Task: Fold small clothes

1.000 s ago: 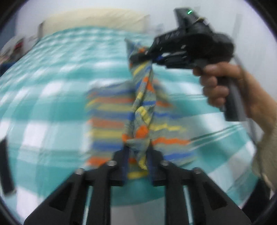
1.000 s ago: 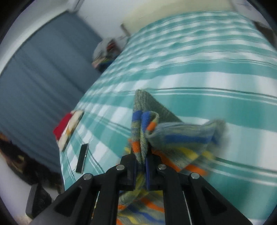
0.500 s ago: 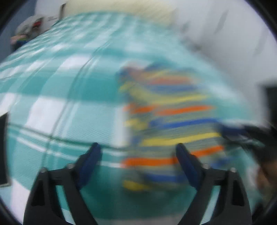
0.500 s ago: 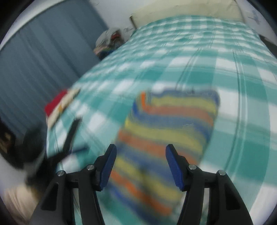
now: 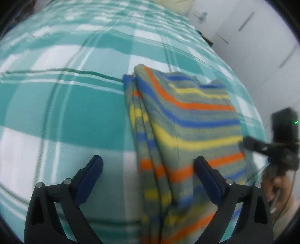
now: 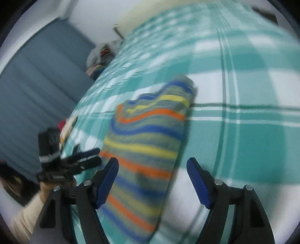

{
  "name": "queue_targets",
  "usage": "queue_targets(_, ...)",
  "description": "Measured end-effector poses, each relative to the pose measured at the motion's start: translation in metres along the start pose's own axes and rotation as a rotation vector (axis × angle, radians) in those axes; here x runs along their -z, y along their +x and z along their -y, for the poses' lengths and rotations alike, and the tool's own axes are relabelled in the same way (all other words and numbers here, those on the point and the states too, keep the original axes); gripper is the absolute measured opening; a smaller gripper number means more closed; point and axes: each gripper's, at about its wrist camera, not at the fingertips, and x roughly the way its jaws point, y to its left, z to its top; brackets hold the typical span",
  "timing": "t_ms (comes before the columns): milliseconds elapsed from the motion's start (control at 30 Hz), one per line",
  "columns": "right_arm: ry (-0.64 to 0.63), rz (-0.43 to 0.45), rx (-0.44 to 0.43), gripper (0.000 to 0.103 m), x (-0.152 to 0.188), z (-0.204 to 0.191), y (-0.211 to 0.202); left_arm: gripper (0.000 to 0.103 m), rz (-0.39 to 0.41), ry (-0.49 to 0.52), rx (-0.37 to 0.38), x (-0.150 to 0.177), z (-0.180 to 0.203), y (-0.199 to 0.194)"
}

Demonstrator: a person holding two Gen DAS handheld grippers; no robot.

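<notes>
A small knitted garment [image 5: 187, 122] with blue, orange and yellow stripes lies folded in layers on the teal checked bedcover [image 5: 75, 105]. My left gripper [image 5: 148, 169] hovers over its near left edge. Its jaws are still opening and the pads touch no cloth. In the right wrist view the same garment [image 6: 150, 131] runs away from my right gripper [image 6: 152, 165]. Those jaws are also opening, and they stand apart above the garment's near end without pressing it. Each gripper shows in the other's view: the right gripper [image 5: 251, 144] at the garment's right edge, the left gripper [image 6: 88, 157] at its left edge.
A cream pillow [image 5: 172, 3] lies at the head of the bed, with white cupboard doors [image 5: 253, 37] to the right. A blue curtain [image 6: 37, 84] hangs along the left, with a pile of clothes [image 6: 101, 58] beside it. A red and white item [image 6: 67, 125] rests near the bed's left edge.
A second ago both grippers were shut on the garment, holding it up twisted between them. Both have since let go, opened wide and sunk, and the garment now lies folded on the bed.
</notes>
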Motion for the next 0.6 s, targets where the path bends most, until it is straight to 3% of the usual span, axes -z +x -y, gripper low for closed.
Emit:
queue_targets(33,0.036,-0.002,-0.031,0.071,-0.007,0.006,0.015,0.093,0.014,0.004,0.009,0.001,0.004,0.000)
queue_targets(67,0.046,0.006,-0.040,0.059,-0.010,0.006,0.026,0.052,0.012,0.029,0.019,-0.003,0.012,0.003)
queue_targets(100,0.019,0.019,0.016,0.050,-0.013,0.000,0.036,0.017,-0.018,0.051,0.013,-0.005,0.018,0.008)
queue_targets(133,-0.022,0.026,0.077,0.035,-0.017,-0.011,0.043,0.017,-0.030,0.067,-0.015,-0.006,0.025,0.011)
queue_targets(167,-0.089,0.043,0.145,0.032,-0.016,-0.027,0.047,0.016,-0.001,0.095,-0.056,-0.006,0.033,0.003)
queue_targets(200,-0.163,0.079,0.198,0.030,-0.014,-0.046,0.043,0.016,0.024,0.112,-0.055,-0.006,0.039,-0.007)
queue_targets(267,-0.227,0.146,0.172,0.027,-0.012,-0.068,0.021,0.016,0.120,0.145,-0.017,-0.008,0.051,-0.043)
queue_targets(367,-0.316,0.252,0.140,0.027,-0.013,-0.101,-0.021,0.017,0.242,0.199,-0.026,-0.018,0.067,-0.081)
queue_targets(433,-0.312,0.287,0.128,0.027,-0.025,-0.105,-0.035,0.029,0.279,0.221,-0.045,-0.026,0.074,-0.087)
queue_targets(467,-0.293,0.294,0.136,0.030,-0.032,-0.103,-0.035,0.060,0.267,0.223,-0.062,-0.028,0.074,-0.079)
queue_targets(500,-0.269,0.295,0.159,0.045,-0.039,-0.096,-0.034,0.090,0.238,0.221,-0.105,-0.025,0.070,-0.068)
queue_targets(533,-0.245,0.268,0.226,0.062,-0.043,-0.085,-0.028,0.095,0.228,0.208,-0.180,-0.018,0.063,-0.059)
queue_targets(567,-0.242,0.230,0.335,0.098,-0.044,-0.072,-0.021,0.092,0.229,0.201,-0.249,-0.007,0.057,-0.052)
queue_targets(600,-0.253,0.201,0.473,0.102,-0.037,-0.060,-0.013,0.092,0.227,0.206,-0.298,0.003,0.053,-0.053)
